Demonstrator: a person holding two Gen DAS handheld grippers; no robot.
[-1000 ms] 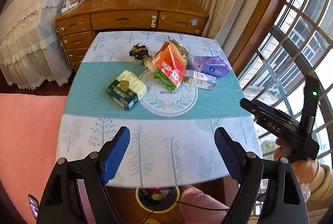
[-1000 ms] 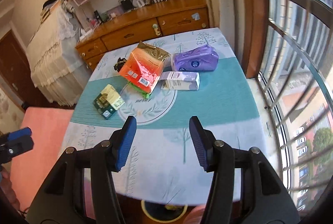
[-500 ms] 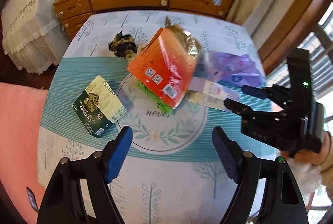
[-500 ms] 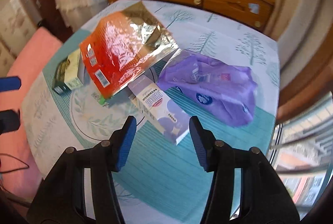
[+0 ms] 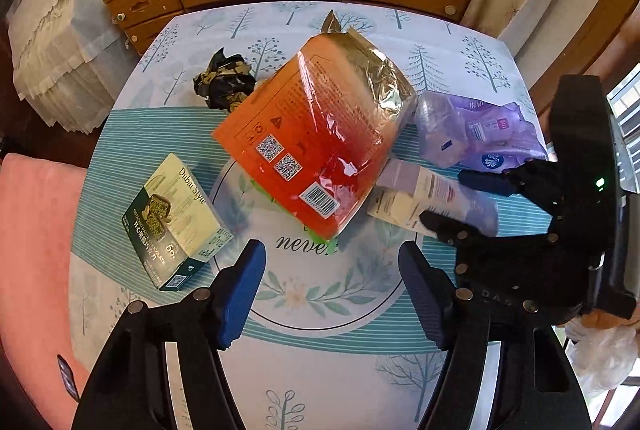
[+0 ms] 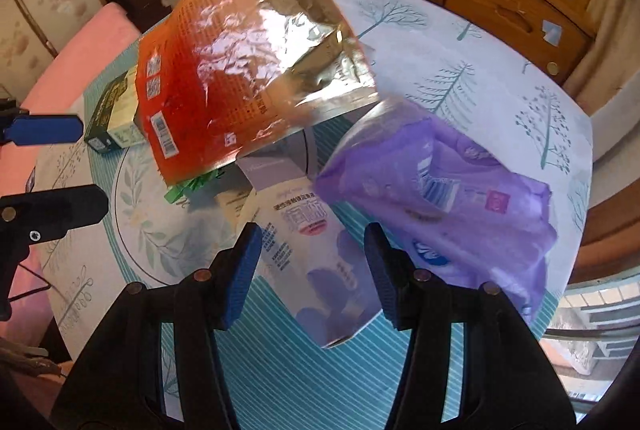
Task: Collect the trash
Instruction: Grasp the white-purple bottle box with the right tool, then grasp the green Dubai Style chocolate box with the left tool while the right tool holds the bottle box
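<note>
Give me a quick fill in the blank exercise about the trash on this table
The crumpled black wrapper lies beside the ___ bag's far left edge.
The right gripper straddles the white ___.
The green box reads "Dubai ___".
The soft pack is coloured ___.

Missing words: orange; carton; Style; purple
</note>
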